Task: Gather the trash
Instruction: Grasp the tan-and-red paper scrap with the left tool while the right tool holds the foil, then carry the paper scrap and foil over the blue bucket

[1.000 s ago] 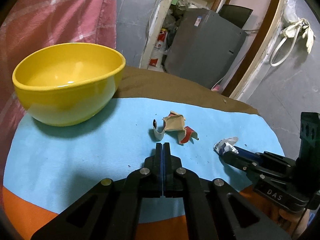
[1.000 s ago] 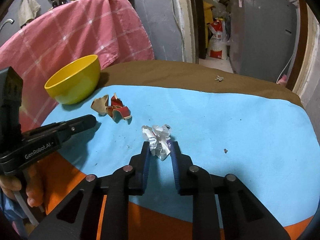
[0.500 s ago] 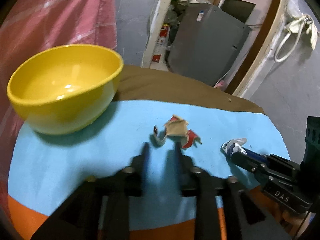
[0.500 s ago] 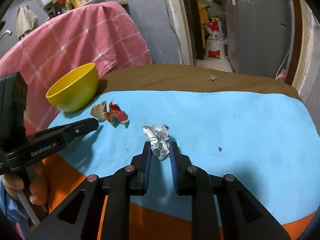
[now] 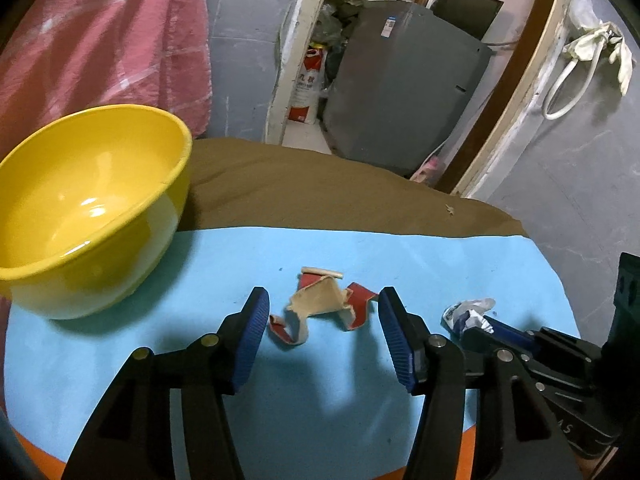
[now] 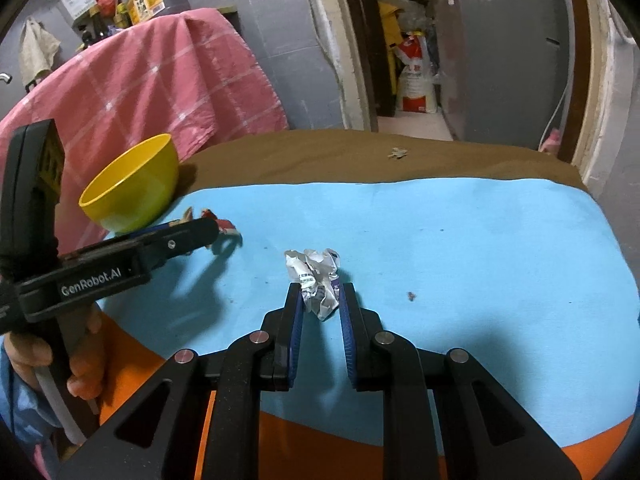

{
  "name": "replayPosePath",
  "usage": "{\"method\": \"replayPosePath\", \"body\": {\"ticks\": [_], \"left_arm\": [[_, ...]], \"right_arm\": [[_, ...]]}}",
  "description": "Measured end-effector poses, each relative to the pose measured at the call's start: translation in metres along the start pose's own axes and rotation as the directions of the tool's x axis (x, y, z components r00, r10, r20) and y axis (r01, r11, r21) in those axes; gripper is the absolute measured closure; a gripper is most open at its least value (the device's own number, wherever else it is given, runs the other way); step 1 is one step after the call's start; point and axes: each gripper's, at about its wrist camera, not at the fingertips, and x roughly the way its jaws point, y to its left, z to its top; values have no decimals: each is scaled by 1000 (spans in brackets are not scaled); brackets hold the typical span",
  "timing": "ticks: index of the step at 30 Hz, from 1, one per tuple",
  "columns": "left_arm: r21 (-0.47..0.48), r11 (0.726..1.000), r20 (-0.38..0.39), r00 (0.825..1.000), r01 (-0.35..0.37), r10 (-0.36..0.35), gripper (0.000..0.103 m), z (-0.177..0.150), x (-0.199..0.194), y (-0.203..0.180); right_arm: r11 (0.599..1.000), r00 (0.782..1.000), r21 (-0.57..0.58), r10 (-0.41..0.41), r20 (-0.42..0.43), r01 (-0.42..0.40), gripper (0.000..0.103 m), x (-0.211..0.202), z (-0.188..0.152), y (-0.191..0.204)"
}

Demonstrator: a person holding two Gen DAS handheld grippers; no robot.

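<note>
A torn red and tan cardboard scrap (image 5: 324, 306) lies on the blue mat (image 5: 200, 280), in front of a yellow bowl (image 5: 86, 208) at the left. My left gripper (image 5: 322, 304) has its jaws opening, one on each side of the scrap, with neither pad touching it. In the right wrist view my right gripper (image 6: 320, 296) is shut on a crumpled white wrapper (image 6: 318, 276), which bulges out ahead of the fingertips. The same wrapper (image 5: 466, 314) shows at the right of the left wrist view. The bowl (image 6: 130, 184) and the left gripper's fingers (image 6: 176, 240) are at the left there.
A pink checked cloth (image 6: 160, 88) hangs behind the bowl. The table's brown cover (image 6: 360, 156) runs along the far edge with a small crumb (image 6: 397, 153) on it. A grey appliance (image 5: 404, 96) stands beyond. A hand (image 6: 80, 360) holds the left gripper's handle.
My left gripper's jaws have gone from shut to open and moved forward until they stand either side of the cardboard scrap. The right gripper has kept its hold on the wrapper.
</note>
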Motion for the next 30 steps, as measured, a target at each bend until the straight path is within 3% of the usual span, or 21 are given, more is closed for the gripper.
{"method": "replayPosePath", "body": {"ticks": [3, 5, 11, 18, 24, 27, 30], "left_arm": [[3, 1000, -2, 1000, 1, -1, 57, 1, 0, -1], [-2, 1000, -12, 1000, 1, -1, 72, 1, 3, -2], [-8, 1000, -18, 1000, -3, 3, 86, 1, 2, -1], [62, 998, 59, 998, -30, 26, 87, -12, -18, -18], [69, 997, 156, 988, -17, 6, 87, -21, -42, -43], [86, 996, 221, 975, -10, -9, 87, -21, -57, -58], [107, 994, 281, 959, 9, -39, 87, -19, -72, -75]], "right_arm": [[1000, 1000, -1, 1, -8, -1, 87, 2, 0, -1], [1000, 1000, -4, 0, -9, 0, 87, 2, 0, 0], [1000, 1000, -11, -3, -14, 3, 87, 3, -1, 0], [1000, 1000, -28, 6, 19, -5, 87, -5, -5, 2], [999, 990, -34, 6, 143, -2, 87, -32, -11, -1], [997, 970, -66, -28, 242, 46, 87, -55, -14, 0], [987, 928, -107, -72, 366, 119, 87, -86, -19, 4]]}}
